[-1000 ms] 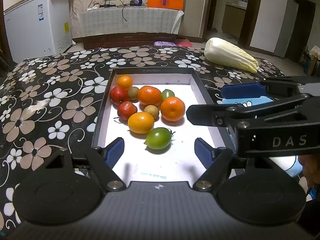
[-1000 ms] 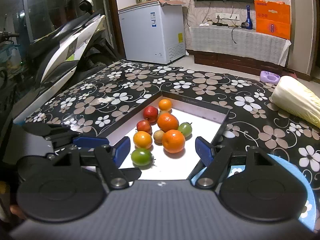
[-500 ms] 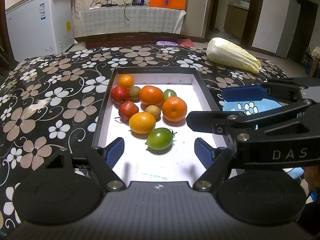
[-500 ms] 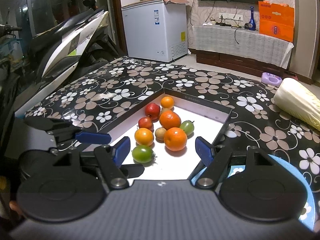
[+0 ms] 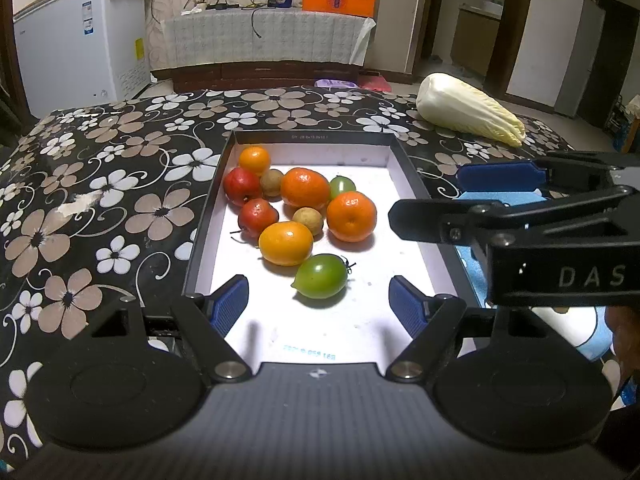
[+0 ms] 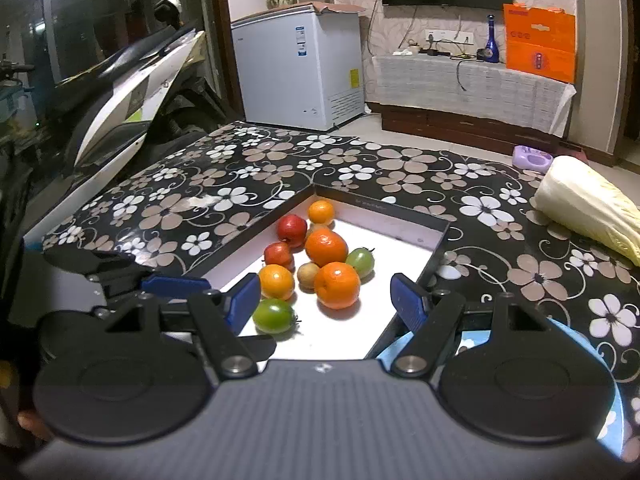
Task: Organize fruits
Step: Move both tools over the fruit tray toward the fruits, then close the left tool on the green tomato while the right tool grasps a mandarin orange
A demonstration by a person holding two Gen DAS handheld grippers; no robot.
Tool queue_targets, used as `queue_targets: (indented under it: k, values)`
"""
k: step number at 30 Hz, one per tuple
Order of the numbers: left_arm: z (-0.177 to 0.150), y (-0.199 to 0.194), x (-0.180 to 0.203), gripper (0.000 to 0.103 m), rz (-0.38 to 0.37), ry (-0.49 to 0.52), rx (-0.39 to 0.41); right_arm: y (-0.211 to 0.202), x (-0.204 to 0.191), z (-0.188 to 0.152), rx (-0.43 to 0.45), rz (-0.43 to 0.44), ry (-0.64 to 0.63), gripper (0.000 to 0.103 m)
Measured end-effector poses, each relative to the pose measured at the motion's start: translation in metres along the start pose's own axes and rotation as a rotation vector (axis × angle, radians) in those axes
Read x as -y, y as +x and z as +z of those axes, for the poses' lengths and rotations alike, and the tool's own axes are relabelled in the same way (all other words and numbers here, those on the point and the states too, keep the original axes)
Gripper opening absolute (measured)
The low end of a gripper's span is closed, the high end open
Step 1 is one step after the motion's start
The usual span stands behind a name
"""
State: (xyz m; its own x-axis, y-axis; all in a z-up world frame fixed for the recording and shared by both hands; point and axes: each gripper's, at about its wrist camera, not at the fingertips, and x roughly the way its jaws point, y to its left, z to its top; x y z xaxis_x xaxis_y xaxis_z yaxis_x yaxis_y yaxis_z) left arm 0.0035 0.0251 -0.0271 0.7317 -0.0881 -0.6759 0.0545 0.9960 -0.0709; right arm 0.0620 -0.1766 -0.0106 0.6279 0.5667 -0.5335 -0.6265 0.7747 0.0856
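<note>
A black-rimmed box [image 5: 208, 204] with a white floor holds several fruits: oranges [image 5: 351, 216], red fruits [image 5: 241, 186], small brown fruits [image 5: 307, 220] and two green tomatoes, one nearest me [image 5: 320, 276]. My left gripper [image 5: 318, 306] hovers open over the box's near end, nothing between its blue pads [image 5: 228, 304]. In the right wrist view my right gripper [image 6: 326, 298] is open too, above the box's near right corner [image 6: 400, 320], with the fruit pile [image 6: 326, 246] just ahead. Each gripper shows in the other's view, the right one [image 5: 428, 198] beside the box.
A floral black tablecloth [image 5: 100, 200] covers the table. A napa cabbage [image 5: 468, 110] lies at the far right. A light blue plate [image 6: 472, 336] sits right of the box under my right gripper. A white freezer [image 6: 296, 72] and a scooter [image 6: 132, 80] stand beyond the table.
</note>
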Motion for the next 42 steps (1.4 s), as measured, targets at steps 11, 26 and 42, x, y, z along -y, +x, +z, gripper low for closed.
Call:
queue_targets:
  k: [11,26,42]
  values:
    - [0.002,0.012,0.007,0.069,-0.008,-0.018,-0.025,-0.005,0.013,0.001,0.011,-0.043,0.061,0.074]
    - [0.003,0.021,0.004,0.069,0.006,-0.045,-0.039,-0.005,0.009,-0.001,-0.008,-0.02,0.029,0.074]
    - [0.001,0.033,0.0,0.055,0.008,-0.072,-0.072,0.008,0.003,-0.003,-0.039,-0.021,-0.025,0.074]
